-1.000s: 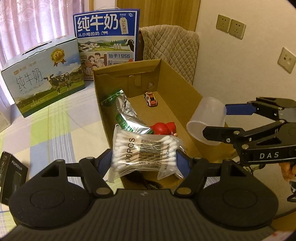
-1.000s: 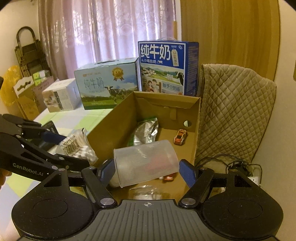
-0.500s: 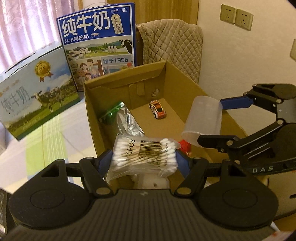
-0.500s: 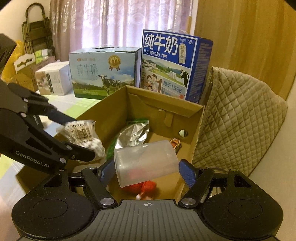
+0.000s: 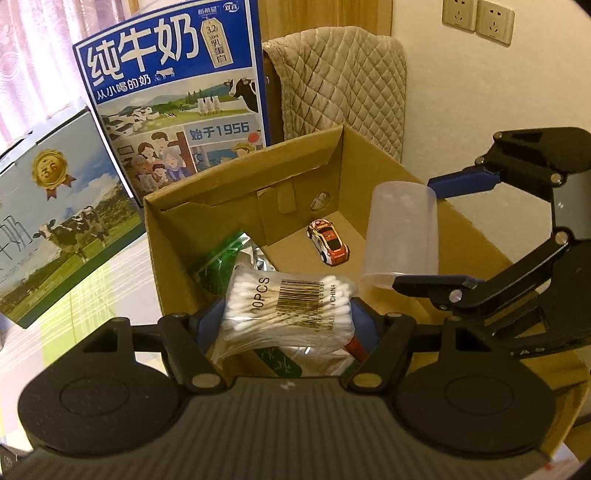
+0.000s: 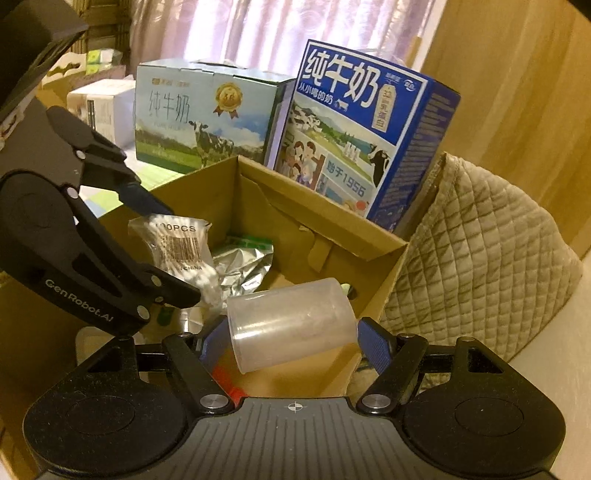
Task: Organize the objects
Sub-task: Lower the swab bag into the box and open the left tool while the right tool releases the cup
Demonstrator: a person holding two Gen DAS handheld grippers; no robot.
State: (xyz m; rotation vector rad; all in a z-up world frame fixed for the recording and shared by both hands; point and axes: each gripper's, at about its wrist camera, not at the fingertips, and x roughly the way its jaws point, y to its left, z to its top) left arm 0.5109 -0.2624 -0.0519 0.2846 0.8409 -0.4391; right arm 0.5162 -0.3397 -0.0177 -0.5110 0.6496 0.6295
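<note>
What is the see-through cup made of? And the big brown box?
The cup looks like thin, cloudy plastic: the box shows faintly through it. The box looks like plain brown cardboard, matte, with folded flaps and creased edges.

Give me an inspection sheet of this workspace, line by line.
Surface: table with striped cloth.
Job's things: open cardboard box holding a toy car and foil bags; bag of cotton swabs; clear plastic cup.
Clutter: two milk cartons behind the box.
Grippers: left gripper shut on the bag of cotton swabs; right gripper shut on the clear plastic cup, both over the box.
Cables: nothing seen.
Surroundings: quilted cover, wall sockets, curtain.
</note>
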